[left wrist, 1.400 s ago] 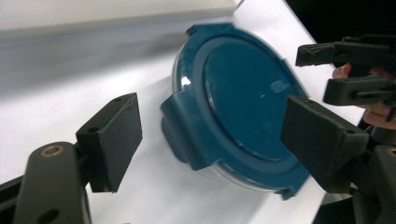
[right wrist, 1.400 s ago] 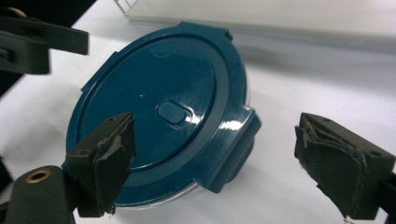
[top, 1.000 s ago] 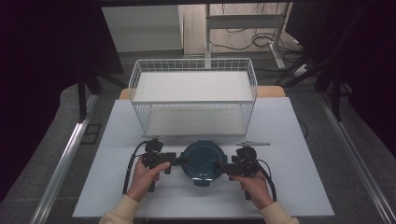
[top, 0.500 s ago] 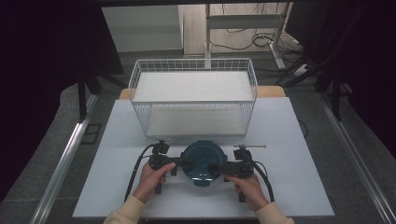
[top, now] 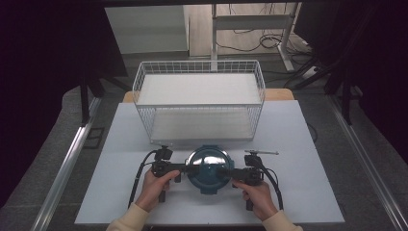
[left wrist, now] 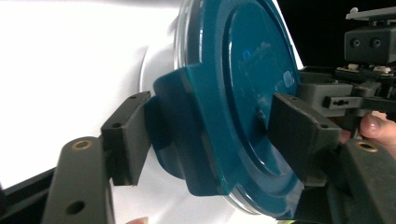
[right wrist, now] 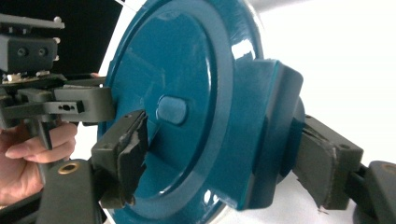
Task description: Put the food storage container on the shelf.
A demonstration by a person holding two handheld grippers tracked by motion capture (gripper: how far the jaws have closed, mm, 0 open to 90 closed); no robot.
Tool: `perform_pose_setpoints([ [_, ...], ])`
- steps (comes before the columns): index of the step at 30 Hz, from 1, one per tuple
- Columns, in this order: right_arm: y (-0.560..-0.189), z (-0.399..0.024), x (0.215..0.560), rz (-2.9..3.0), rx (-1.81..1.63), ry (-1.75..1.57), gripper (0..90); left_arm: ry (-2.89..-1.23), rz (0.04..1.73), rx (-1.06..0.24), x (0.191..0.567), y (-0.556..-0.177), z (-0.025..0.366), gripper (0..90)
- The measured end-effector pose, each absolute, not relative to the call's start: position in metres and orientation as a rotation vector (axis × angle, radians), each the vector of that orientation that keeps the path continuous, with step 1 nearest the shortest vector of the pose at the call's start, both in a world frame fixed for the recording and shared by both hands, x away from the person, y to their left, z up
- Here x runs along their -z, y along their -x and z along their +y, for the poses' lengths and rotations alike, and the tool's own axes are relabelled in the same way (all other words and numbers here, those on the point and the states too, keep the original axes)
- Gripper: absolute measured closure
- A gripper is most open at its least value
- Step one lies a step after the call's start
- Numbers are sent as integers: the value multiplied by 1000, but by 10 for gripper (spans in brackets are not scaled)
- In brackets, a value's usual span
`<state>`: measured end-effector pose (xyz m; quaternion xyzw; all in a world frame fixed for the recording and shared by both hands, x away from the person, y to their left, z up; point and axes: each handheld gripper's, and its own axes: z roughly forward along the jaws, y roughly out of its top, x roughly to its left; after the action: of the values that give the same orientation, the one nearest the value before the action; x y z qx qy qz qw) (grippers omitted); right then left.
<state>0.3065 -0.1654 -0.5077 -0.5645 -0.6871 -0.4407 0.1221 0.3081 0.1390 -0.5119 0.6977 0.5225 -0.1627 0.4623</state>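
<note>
A round teal container with a glossy lid [top: 208,168] sits on the white board, in front of the basket. My left gripper [top: 186,168] is clamped on its left side tab and my right gripper [top: 233,174] on its right one. In the left gripper view, my left gripper [left wrist: 212,135] has one jaw on the tab's outer face and the other on top of the lid [left wrist: 233,84]. My right gripper [right wrist: 224,161] holds the opposite tab the same way across the lid [right wrist: 187,93]. Each view shows the other gripper and a hand behind the container.
A white wire basket [top: 199,107] with a white floor stands just behind the container. The white board [top: 308,159] has bare room left and right of the hands. Dark floor, metal rails and desk legs with cables surround the table.
Both hands have drawn inward toward the container, and the jaws now sit on its two side tabs. The container has barely shifted.
</note>
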Motion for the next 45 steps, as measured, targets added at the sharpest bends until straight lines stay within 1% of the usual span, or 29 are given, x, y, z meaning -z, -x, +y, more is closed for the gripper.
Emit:
perform_pose_setpoints([
  [4,-302,-168,505,-1991,1320,1658,276,-1715,1272,381,508,-303,139,375],
  [12,-294,-169,498,-2041,1382,1627,315,-1720,1242,343,499,-294,142,412],
  [36,-274,-166,451,-2227,1603,1457,317,-1736,1104,154,448,-269,144,416],
  [45,-269,-165,438,-2271,1650,1420,317,-1737,1073,120,437,-264,145,415],
])
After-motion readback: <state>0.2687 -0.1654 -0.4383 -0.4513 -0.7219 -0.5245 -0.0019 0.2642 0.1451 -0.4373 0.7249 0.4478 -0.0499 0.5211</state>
